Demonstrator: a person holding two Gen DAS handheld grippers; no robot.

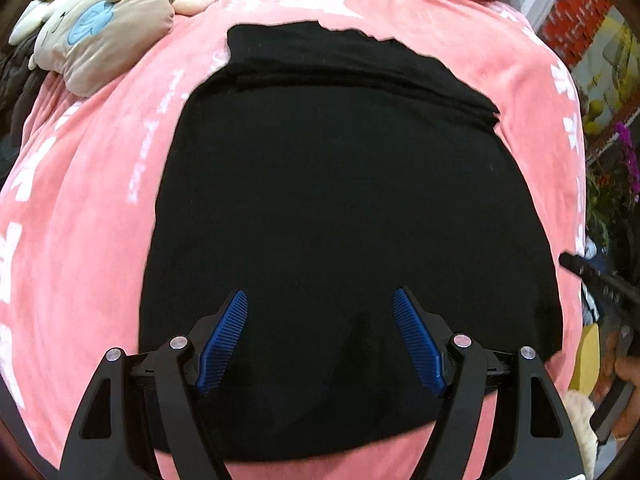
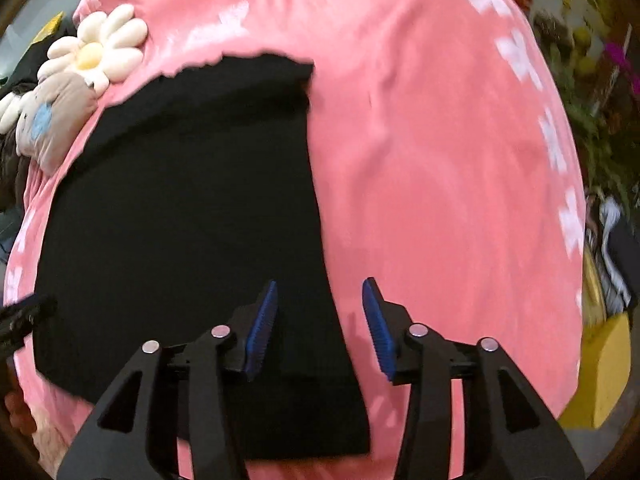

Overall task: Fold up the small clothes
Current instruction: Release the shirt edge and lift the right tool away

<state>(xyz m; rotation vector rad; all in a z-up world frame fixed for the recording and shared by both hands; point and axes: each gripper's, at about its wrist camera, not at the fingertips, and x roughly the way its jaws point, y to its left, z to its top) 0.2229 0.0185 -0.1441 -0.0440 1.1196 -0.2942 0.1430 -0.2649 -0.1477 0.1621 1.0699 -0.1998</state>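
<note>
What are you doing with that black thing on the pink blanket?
A person holds two grippers above a black garment spread on a pink blanket. The left gripper and the right gripper are both open, holding nothing. The right one hovers at the cloth's right edge. Plush toys lie nearby.

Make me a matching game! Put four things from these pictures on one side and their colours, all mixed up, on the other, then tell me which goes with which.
Things:
1. garment
2. blanket
3. flower cushion
4. pads on the left gripper

Colours:
A. blue
B. cream with a yellow middle
C. black
D. pink with white prints

Pairs: 1-C, 2-D, 3-B, 4-A
</note>
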